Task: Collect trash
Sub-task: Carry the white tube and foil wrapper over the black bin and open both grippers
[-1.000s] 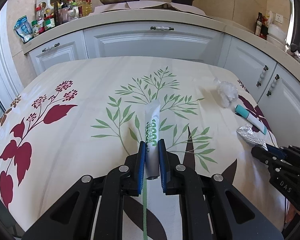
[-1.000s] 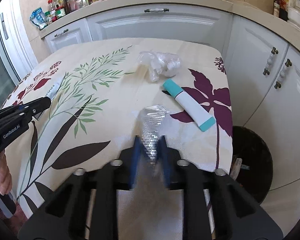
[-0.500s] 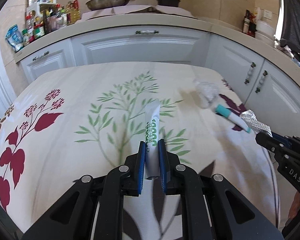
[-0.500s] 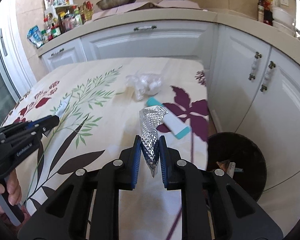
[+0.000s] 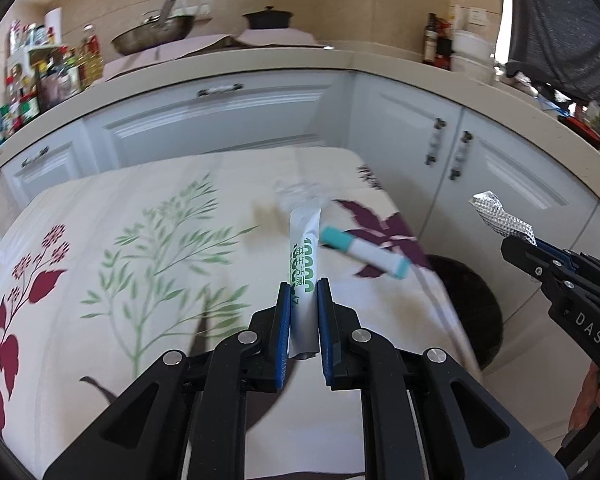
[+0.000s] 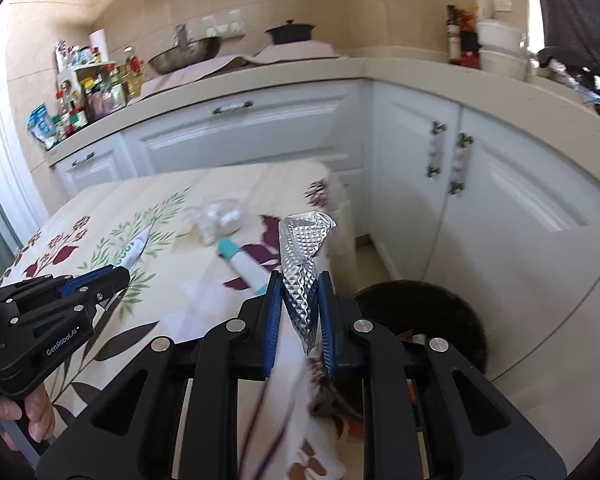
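1. Above the desk (image 5: 80, 360), covered by a floral cloth, the left hand-held gripper (image 5: 304, 320) is clenched on a white sachet (image 5: 305, 252) with green print; the sachet stands upright between the blue pads, its top end free.
2. Right hand-held gripper (image 6: 299, 308): clenched on a strip of embossed silver foil (image 6: 304, 248), which rises between the pads and flares at the top. In the left wrist view the same foil (image 5: 500, 216) projects from the black fingers at the right edge, off the desk's side.
3. Tube (image 6: 242, 266), white with teal ends: lies on the cloth near the desk's right edge, over a purple leaf motif. It is blurred in the left wrist view (image 5: 366, 254).
4. Crumpled clear plastic (image 6: 218, 220): lies on the cloth just beyond the tube, toward the cabinets.
5. Dark round bin (image 6: 440, 320): stands on the floor beside the desk, below and beyond the right gripper; some scraps show inside.
6. White cabinets (image 6: 240, 140) and a beige worktop run behind and to the right of the desk, carrying bottles (image 6: 96, 88), a pan (image 6: 184, 58) and a dark pot (image 6: 290, 32).
7. Fingers (image 6: 36, 408) of the person's left hand show at the lower left, around the left gripper's handle.
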The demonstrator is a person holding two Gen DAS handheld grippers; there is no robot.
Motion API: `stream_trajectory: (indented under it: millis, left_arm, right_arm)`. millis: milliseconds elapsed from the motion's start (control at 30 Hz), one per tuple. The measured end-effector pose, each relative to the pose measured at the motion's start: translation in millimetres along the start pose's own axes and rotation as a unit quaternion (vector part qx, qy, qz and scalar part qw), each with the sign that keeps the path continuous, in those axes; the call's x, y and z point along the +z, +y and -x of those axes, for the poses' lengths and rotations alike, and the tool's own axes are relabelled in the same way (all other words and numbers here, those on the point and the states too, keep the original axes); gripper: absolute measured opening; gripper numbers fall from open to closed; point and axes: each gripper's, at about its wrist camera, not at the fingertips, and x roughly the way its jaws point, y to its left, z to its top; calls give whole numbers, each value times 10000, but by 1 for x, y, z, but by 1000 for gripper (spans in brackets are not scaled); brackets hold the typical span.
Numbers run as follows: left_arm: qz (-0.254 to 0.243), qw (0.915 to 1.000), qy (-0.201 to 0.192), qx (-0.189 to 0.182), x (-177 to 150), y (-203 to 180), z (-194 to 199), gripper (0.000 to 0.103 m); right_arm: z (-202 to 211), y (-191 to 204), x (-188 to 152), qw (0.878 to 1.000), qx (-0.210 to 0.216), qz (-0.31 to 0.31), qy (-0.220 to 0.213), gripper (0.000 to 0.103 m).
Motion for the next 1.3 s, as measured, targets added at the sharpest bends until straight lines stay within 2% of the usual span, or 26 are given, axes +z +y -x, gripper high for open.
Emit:
stream_trajectory:
  millis: [300,667,933,1300]
  left_arm:
    - [-282,9990,-209,-262,8,-47,5,14]
    - [-515,9965,-353,-554,15,-95,2,14]
    - [-650,9947,-360,-718,19,-125,-9,14]
    - [-764,9941,-307,-710,20,-149,-29,15]
  right_arm:
    - [24,-35,-2,9986,-365,-153,-345,18]
    - [40,-69,-3,9951,-793,-246,-542,18]
    - [39,-90,-5,9926,-995,-352,-596,18]
    - [26,-107,-10,9914,-1101,-462,-543,18]
